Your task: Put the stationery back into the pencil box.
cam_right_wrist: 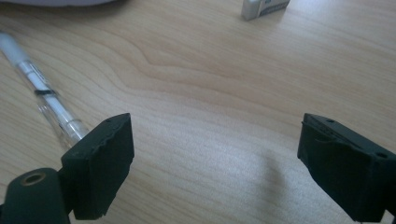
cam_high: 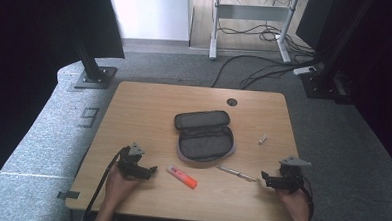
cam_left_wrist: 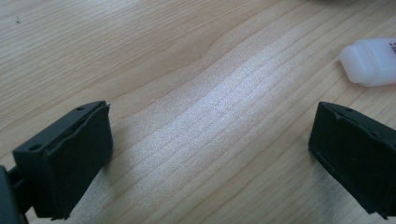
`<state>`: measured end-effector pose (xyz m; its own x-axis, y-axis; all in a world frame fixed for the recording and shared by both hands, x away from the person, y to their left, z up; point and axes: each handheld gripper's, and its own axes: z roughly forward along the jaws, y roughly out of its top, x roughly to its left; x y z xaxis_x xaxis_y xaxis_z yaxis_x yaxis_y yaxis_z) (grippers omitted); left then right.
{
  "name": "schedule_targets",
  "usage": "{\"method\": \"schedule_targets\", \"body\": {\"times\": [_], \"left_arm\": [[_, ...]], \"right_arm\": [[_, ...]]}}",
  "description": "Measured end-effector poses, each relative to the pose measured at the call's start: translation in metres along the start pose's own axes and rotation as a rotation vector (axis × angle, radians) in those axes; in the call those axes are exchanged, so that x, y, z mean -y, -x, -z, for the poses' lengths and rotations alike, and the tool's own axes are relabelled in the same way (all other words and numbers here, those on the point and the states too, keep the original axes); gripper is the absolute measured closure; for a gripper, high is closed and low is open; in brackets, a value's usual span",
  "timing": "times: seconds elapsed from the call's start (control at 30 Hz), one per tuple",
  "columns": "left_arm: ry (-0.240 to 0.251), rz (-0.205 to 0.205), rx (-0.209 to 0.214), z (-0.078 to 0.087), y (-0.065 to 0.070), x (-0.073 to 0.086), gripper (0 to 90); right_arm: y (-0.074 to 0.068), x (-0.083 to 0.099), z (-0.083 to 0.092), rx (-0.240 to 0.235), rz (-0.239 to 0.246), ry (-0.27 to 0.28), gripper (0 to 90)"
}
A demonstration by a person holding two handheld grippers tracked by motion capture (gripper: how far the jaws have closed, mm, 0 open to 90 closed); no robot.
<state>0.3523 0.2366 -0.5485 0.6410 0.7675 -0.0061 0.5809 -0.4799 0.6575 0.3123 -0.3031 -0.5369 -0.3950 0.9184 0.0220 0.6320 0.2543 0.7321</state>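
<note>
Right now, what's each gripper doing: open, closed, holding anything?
Left gripper: jaws open, nothing between them, bare table below.
Right gripper: jaws open, holding nothing; the pen lies beside one jaw.

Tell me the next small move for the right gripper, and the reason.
Probably shift the right gripper sideways over the clear pen and close. Its jaws stand open on bare table, with the pen just outside one jaw; the pencil case lies open beyond it.

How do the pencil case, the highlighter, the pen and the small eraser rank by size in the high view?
1. Pencil case, clearly the largest.
2. Highlighter and pen: similar length; the highlighter is thicker, so no firm order.
3. Eraser, the smallest.
</note>
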Motion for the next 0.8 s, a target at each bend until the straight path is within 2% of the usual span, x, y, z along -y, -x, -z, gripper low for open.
{"method": "schedule_targets", "body": {"times": [0.27,0.57,0.8], "left_arm": [[0.0,0.0,0.0,0.0,0.0,0.0,0.0],[0.0,0.0,0.0,0.0,0.0,0.0,0.0],[-0.001,-0.001,-0.001,0.0,0.0,0.0,0.0]], "right_arm": [[0.002,-0.007,0.001,-0.02,-0.029,0.017,10.7],[-0.002,-0.022,0.0,-0.02,0.008,0.011,11.9],[-0.003,-0.035,-0.004,-0.021,0.012,0.01,11.9]]}}
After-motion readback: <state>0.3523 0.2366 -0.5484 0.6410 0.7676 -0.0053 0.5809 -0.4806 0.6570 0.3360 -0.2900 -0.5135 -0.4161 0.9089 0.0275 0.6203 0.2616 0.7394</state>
